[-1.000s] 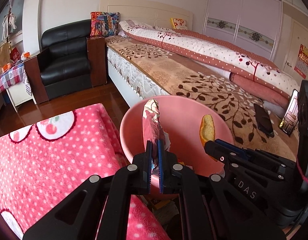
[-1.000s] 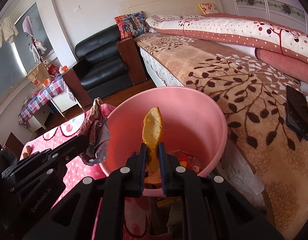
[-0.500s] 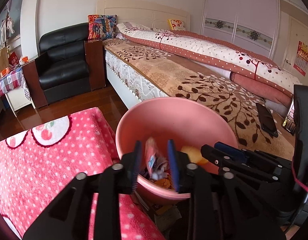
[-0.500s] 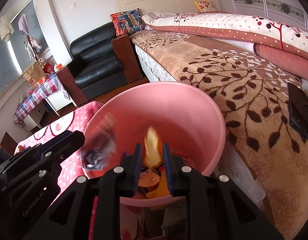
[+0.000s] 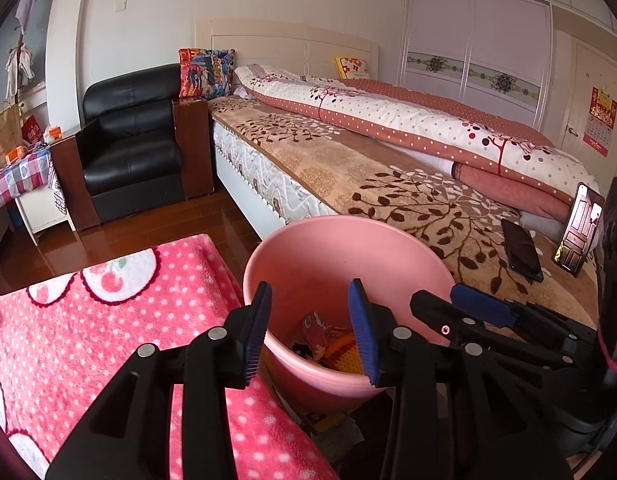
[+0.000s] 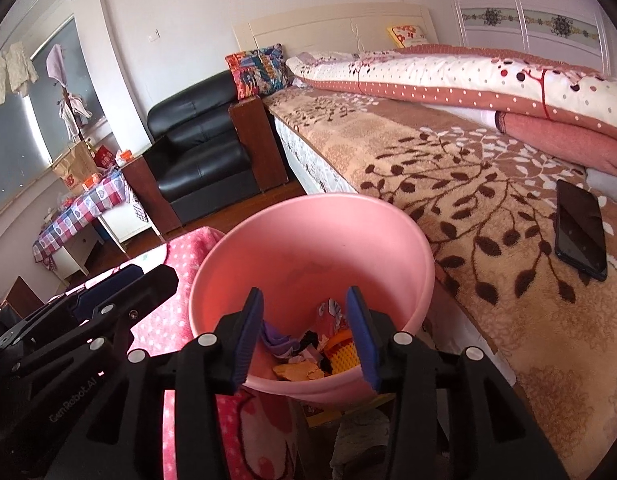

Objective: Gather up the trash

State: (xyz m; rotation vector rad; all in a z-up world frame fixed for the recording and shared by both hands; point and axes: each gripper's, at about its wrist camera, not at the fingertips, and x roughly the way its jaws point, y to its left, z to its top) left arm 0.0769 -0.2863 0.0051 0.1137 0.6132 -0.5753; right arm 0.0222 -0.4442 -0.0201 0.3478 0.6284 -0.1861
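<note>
Over pink bin (image 5: 408, 252) rim | left tool (image 5: 310, 330), right tool (image 6: 304, 330) wide apart, empty; trash (image 6: 308, 350) inside

Dark phone (image 6: 579, 230) lies on the bed's leaf-patterned blanket (image 6: 448, 184)

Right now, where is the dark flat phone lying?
The dark flat phone lies face up on the brown leaf-patterned blanket, far right in the right wrist view, beyond the round pink plastic bin.
</note>
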